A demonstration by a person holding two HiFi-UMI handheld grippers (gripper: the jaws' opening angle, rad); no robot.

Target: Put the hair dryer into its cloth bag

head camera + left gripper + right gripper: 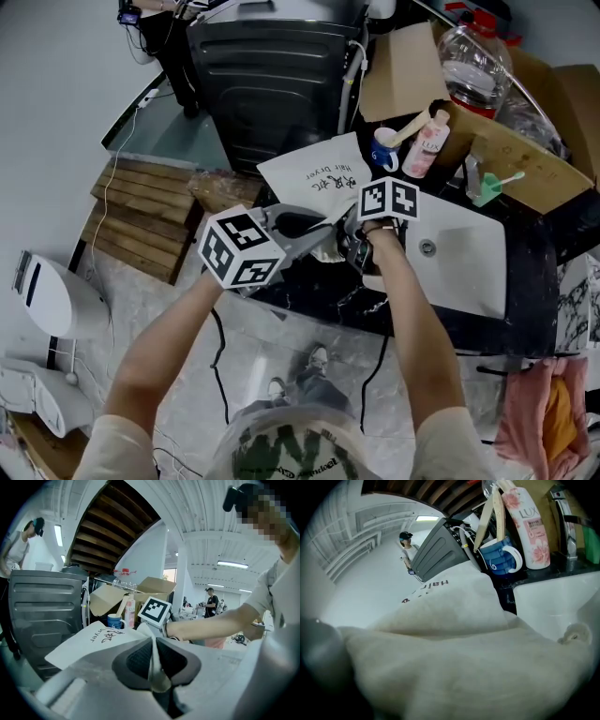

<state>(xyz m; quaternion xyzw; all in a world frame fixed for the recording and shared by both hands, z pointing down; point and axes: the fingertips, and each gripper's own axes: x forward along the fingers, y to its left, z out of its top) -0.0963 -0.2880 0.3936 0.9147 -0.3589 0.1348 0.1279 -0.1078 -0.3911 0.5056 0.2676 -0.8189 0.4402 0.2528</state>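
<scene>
- Beneath you lies a pale marbled stone floor [178,309], with a black cable [221,352] trailing across it at 6 o'clock.
- At your 10 o'clock, a brown slatted wooden pallet [141,220] rests on that floor.
- At 12 o'clock stands a dark grey ribbed plastic cabinet [272,75].
- At 3 o'clock, a white rectangular ceramic basin [473,262] sits in a black stone counter [487,333], and a brown cardboard box [525,164] stands behind it at 2 o'clock.
- In your left gripper view, a white ribbed ceiling [211,508] carries a lit strip lamp [233,565]. Dark wooden slats [112,531] slope at 11 o'clock, beside a plain white wall [145,559].
</scene>
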